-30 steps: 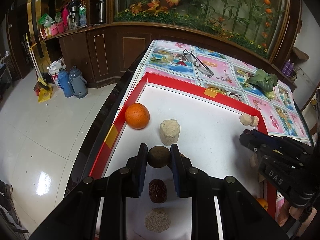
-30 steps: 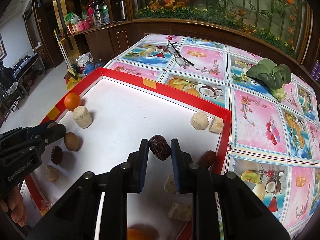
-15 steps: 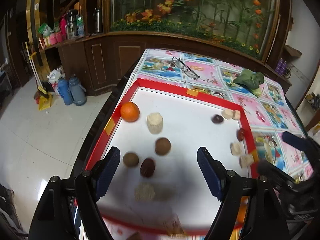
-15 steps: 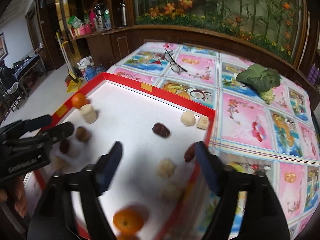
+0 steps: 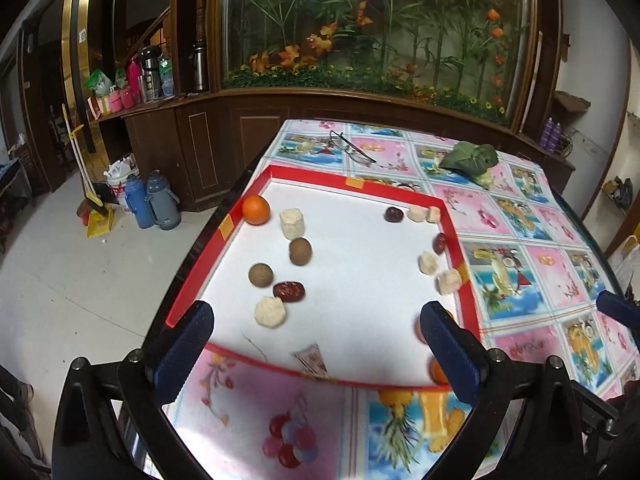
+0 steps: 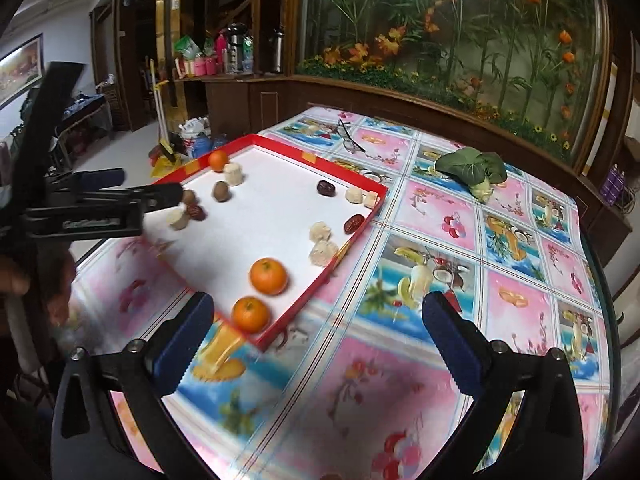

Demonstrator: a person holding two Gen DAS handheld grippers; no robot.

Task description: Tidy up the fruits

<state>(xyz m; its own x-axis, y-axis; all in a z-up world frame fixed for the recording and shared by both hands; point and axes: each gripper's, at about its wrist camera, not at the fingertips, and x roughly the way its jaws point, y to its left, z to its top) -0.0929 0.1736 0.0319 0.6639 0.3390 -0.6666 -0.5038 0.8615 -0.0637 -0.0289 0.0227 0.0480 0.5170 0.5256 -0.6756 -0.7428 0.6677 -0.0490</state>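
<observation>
Opening wide with nothing between their jaws, the left gripper (image 5: 316,344) and right gripper (image 6: 318,336) hang over the tray's (image 5: 352,179) near edge, probably clear of the fruit to choose the next piece. Fruit lies loose on the white floor in two rough clusters: an orange (image 5: 256,209), brown balls and a red date (image 5: 289,291) at left, pale chunks and dates along the right wall, two oranges (image 6: 268,276) near right. Beyond the tray, glasses (image 5: 352,148) and a leafy green (image 5: 472,158) rest on the patterned cloth, obstructing nothing.

I see three oranges (image 6: 268,275), brown round fruits (image 5: 300,251), dark red dates (image 5: 289,291) and pale chunks (image 5: 271,311) lying scattered, apart, inside the red-rimmed white tray (image 5: 352,181).
</observation>
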